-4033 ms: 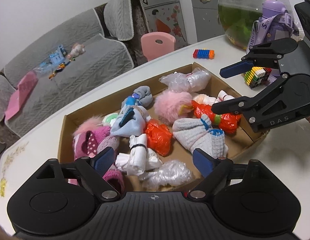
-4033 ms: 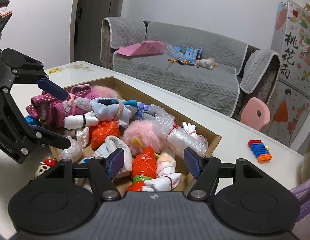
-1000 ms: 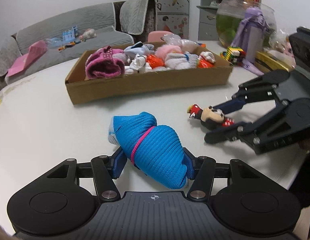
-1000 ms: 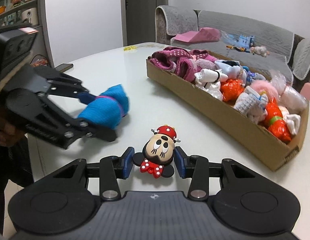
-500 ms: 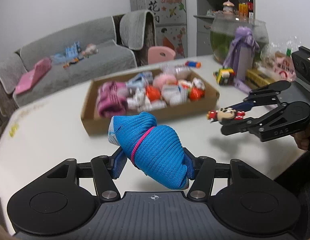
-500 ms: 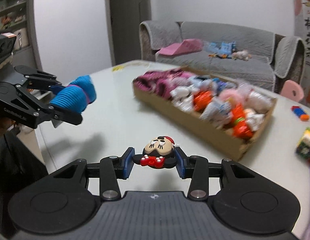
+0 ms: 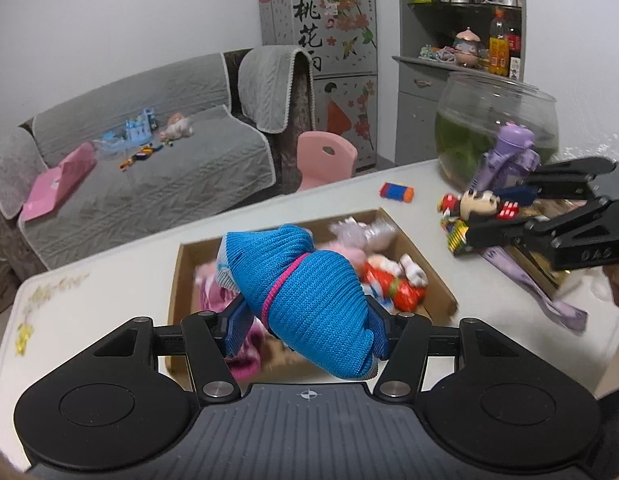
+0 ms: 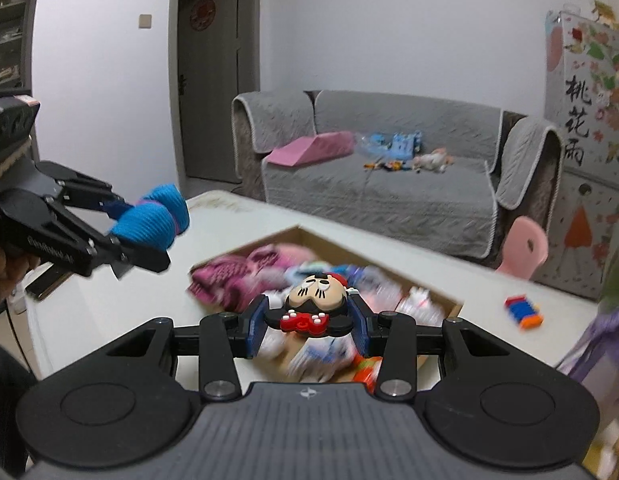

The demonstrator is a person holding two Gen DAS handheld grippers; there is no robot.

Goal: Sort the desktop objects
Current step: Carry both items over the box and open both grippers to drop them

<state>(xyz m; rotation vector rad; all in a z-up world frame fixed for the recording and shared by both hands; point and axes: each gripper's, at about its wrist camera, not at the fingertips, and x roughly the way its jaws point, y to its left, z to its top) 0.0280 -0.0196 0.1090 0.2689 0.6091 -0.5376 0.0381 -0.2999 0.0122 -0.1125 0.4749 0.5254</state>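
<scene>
Above the white desk [image 7: 109, 276], both grippers hang in the air over the open cardboard box [image 7: 177, 280] of bundled socks and bags. The left gripper [image 7: 305, 324] has its jaws clamped on a blue knitted sock roll [image 7: 309, 292] tied with a pink band, while the right gripper [image 8: 307, 326] has its jaws closed on a small cartoon mouse figure [image 8: 315, 300] with a red bow.

To do the step well, each item should probably travel level and be lowered onto a free patch of the box before the jaws part, the soft roll going in low so it does not bounce out. The mouse figure looks hard and is held only by its edges, so a steady wrist matters. The two grippers are best kept apart, as they share one target.

Motion blur smears the box contents in both views, so single bundles cannot be told apart. The near box wall sits behind each gripper body, and the purple bottle [image 7: 509, 156] is partly covered by the right gripper.
</scene>
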